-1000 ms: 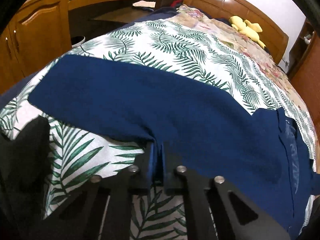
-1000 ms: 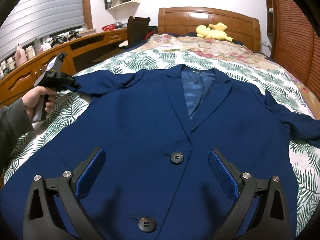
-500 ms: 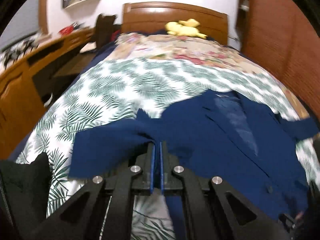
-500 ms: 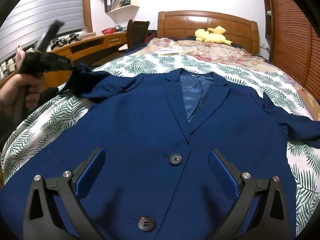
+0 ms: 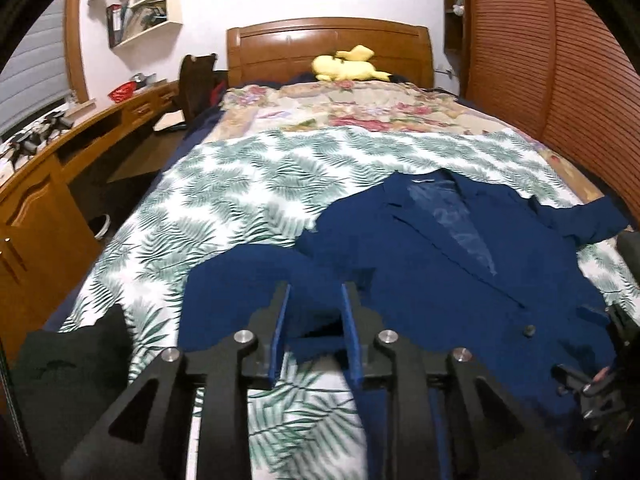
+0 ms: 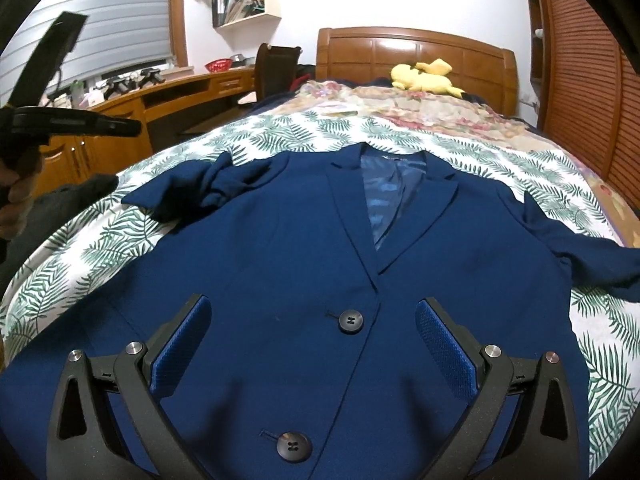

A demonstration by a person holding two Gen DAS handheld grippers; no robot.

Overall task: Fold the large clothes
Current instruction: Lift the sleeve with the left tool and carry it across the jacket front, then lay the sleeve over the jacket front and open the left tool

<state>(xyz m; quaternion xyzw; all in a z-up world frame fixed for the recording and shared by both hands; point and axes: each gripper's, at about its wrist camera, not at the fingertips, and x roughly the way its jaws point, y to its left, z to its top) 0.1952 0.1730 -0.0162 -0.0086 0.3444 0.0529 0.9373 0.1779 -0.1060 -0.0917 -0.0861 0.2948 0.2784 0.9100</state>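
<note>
A navy blue blazer [image 6: 304, 264] lies face up and buttoned on the leaf-print bedspread [image 6: 280, 136]; it also shows in the left wrist view [image 5: 432, 272]. Its left sleeve [image 6: 208, 188] lies crumpled and folded in by the shoulder. Its other sleeve [image 6: 580, 252] stretches out to the right. My left gripper [image 5: 314, 304] is open, its fingers parted just above the loose sleeve [image 5: 248, 292]. It shows raised at the far left in the right wrist view [image 6: 132, 128]. My right gripper [image 6: 312, 320] is open wide and empty over the blazer's front, near the upper button [image 6: 351, 321].
A yellow plush toy [image 6: 424, 76] lies by the wooden headboard [image 6: 408, 52]. A wooden desk [image 6: 168, 100] runs along the bed's left side with a chair [image 6: 276, 64]. Slatted wooden doors [image 6: 592, 80] stand at the right. A dark cloth [image 5: 72, 372] lies at the bed's left edge.
My left gripper carried the left sleeve in toward the blazer, then opened and let it go. The sleeve now lies bunched near the shoulder. My right gripper has stayed still.
</note>
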